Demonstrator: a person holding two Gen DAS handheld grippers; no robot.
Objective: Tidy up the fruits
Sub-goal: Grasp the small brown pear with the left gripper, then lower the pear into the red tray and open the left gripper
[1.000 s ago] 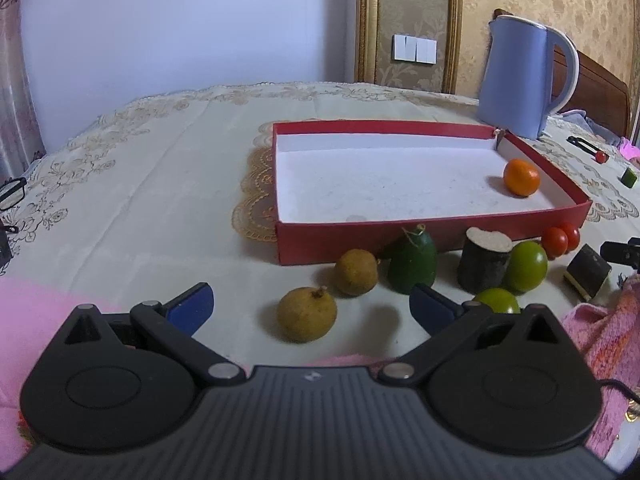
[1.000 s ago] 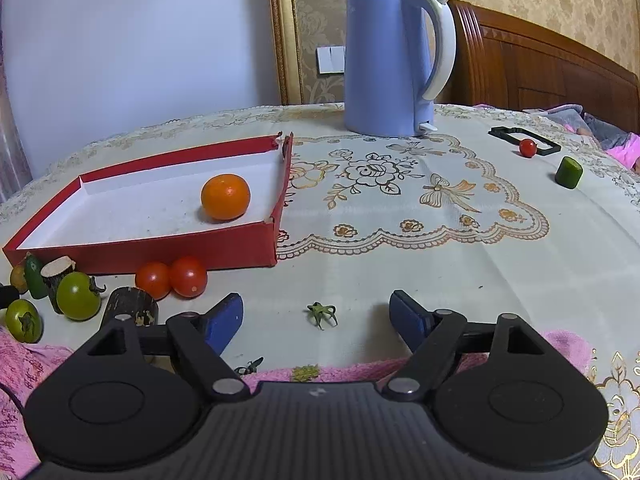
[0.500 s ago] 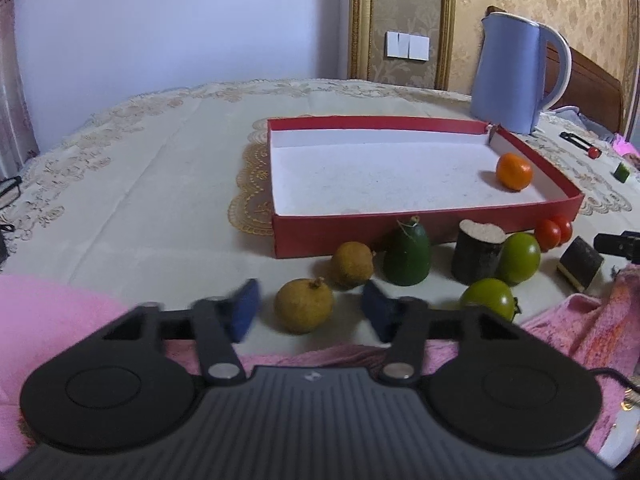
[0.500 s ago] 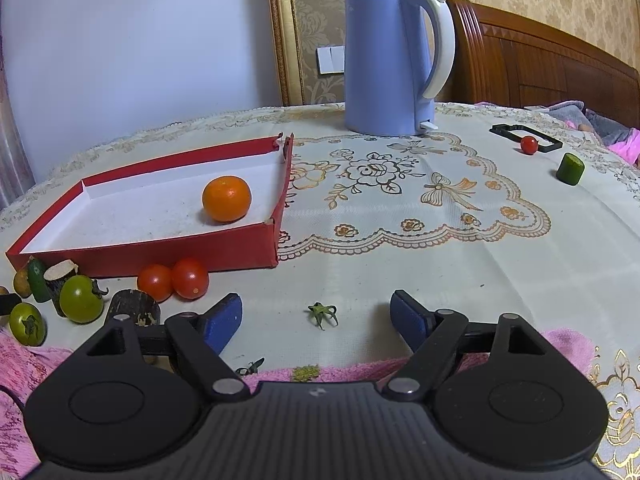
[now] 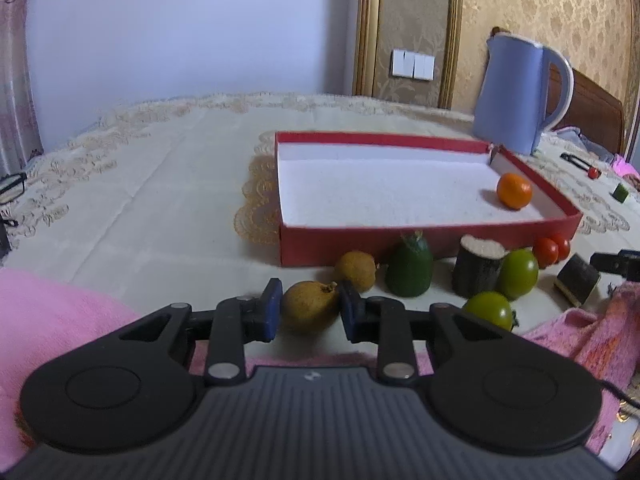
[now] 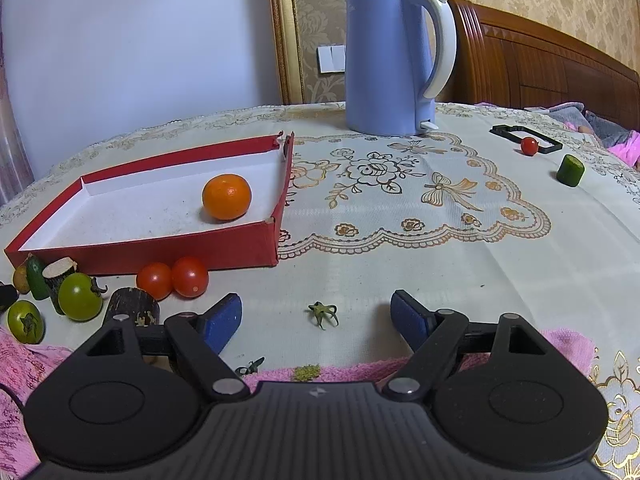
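Brown fruit point(image 5: 310, 306) partly behind pads

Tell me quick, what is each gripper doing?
Left gripper: closing on the brown fruit, pads touching it.
Right gripper: open, holding nothing.

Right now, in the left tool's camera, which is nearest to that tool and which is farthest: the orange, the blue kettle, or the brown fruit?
1. Brown fruit: nearest, right between the closing fingers of the left tool.
2. Orange: farther back, inside the red box, near its right wall.
3. Blue kettle: farthest, standing behind the box's far right corner.
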